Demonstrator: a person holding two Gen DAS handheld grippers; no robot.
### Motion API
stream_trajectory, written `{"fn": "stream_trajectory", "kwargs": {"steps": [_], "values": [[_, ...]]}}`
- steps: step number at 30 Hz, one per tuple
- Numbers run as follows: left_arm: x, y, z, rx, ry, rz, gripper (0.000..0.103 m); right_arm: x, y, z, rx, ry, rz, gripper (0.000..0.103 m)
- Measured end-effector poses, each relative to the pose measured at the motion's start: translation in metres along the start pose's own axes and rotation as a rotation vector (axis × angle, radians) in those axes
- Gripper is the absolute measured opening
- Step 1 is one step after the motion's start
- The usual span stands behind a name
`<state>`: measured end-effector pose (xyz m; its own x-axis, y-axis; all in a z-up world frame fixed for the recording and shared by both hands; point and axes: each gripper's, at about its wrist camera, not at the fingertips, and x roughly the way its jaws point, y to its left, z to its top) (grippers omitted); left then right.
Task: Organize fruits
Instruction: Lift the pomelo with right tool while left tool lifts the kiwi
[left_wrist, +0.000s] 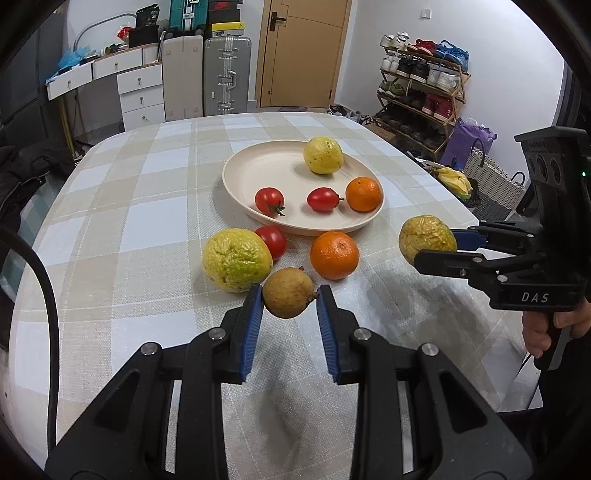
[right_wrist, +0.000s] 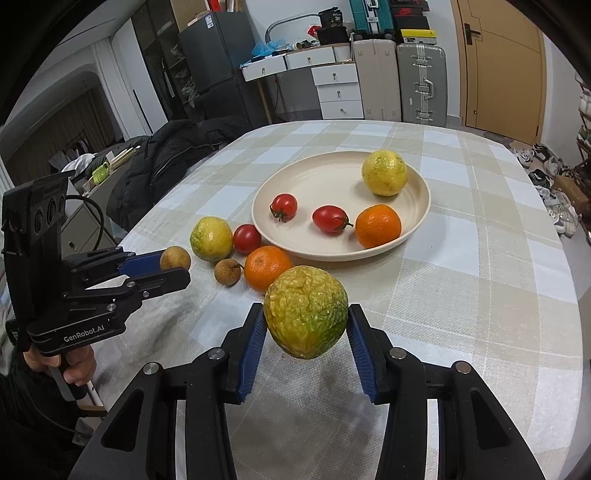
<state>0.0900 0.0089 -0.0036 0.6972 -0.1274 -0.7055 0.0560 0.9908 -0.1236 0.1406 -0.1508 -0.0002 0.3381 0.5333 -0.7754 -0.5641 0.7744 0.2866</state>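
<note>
My left gripper is shut on a small brown longan and holds it above the cloth; it also shows in the right wrist view. My right gripper is shut on a wrinkled yellow-green passion fruit, lifted over the table; it also shows in the left wrist view. The cream plate holds a yellow passion fruit, two tomatoes and an orange. On the cloth in front of it lie a passion fruit, a tomato, an orange and a second longan.
The table has a checked cloth. A black jacket lies at its left edge. Drawers and suitcases stand behind; a shoe rack stands at the right, with a basket near the table's right edge.
</note>
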Motion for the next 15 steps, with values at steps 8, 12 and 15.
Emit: {"fn": "stream_trajectory", "kwargs": {"steps": [8, 12, 15], "values": [[-0.0008, 0.0006, 0.0001, -0.010, -0.004, 0.005, 0.027, -0.0011, -0.0012, 0.0013, 0.015, -0.016, 0.000, 0.045], [-0.0022, 0.0015, 0.0000, -0.016, -0.010, 0.008, 0.027, -0.0024, -0.0032, 0.0023, 0.026, -0.022, -0.001, 0.045], [-0.0026, 0.0019, -0.0004, -0.021, -0.011, 0.011, 0.027, -0.0033, -0.0038, 0.0023, 0.031, -0.025, -0.001, 0.045]]}}
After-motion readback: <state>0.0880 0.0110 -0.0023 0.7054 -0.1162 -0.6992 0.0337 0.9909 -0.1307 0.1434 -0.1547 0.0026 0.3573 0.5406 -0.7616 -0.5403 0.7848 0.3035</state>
